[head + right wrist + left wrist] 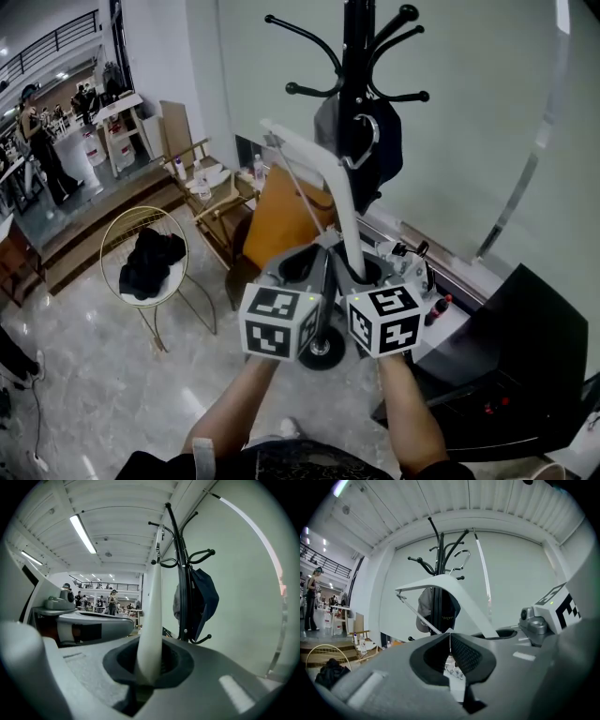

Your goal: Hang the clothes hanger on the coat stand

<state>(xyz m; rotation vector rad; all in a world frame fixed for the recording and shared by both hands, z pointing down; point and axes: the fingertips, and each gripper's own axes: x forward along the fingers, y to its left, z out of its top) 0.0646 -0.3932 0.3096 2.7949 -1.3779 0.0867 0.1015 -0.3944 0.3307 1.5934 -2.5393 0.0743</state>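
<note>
A pale, glossy stone floor (94,375) carries everything. The stand (356,56) rests on it at the centre, on a round black base (323,354). To the left is a gold wire chair (141,208) with a dark cloth (150,262) heaped on its seat. Between chair and stand is what looks like a folding wooden table (217,220) with bottles (258,173) on top and an orange board (281,225) just beside it. A black cabinet (525,356) sits on the right. A cable (36,422) trails at the near left.
</note>
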